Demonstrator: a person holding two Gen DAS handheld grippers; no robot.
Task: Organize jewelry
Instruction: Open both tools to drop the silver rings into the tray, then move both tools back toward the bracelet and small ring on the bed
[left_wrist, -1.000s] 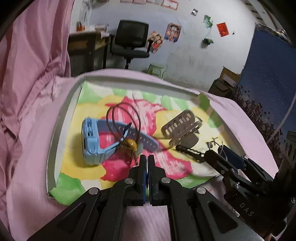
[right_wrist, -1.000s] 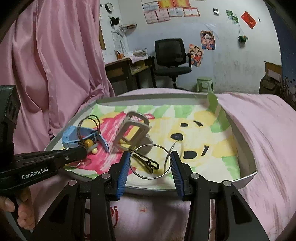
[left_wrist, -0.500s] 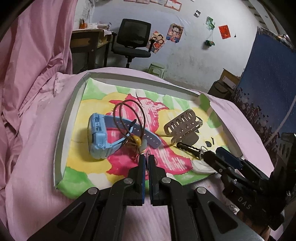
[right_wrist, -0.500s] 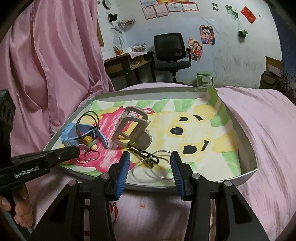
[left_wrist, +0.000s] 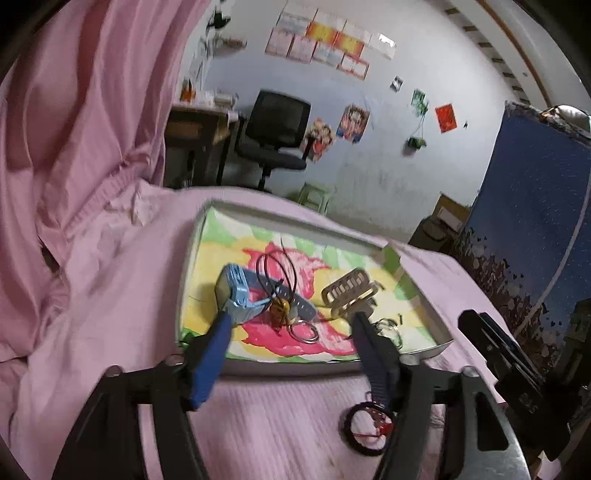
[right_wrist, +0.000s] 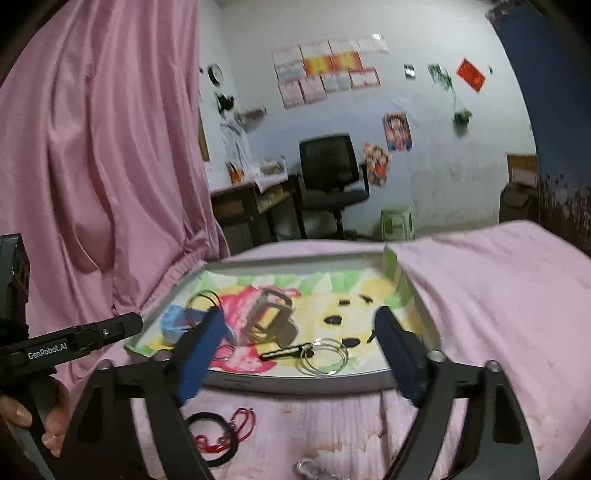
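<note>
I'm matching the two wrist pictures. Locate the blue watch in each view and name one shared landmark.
Left wrist: the blue watch lies left of centre in the tray, just beyond the left blue finger.
Right wrist: it sits at the tray's left end, partly behind a finger.
Shared landmark: the black office chair.

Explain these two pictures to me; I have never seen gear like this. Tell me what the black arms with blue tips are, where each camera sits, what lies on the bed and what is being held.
No robot here: a person holds a hand-operated gripper in each hand, each with a fisheye camera looking along its two blue-padded fingers. One picture comes from the left gripper, the other from the right gripper. Both stand open and hold nothing.

On the pink bedsheet sits a tray lined with a painted paper. In it lie a blue watch, a dark cord loop, a beige clip, a black hairpin and thin wire rings. Outside the tray, on the sheet, lies a black ring with red string. A hand grips the left tool's handle.
</note>
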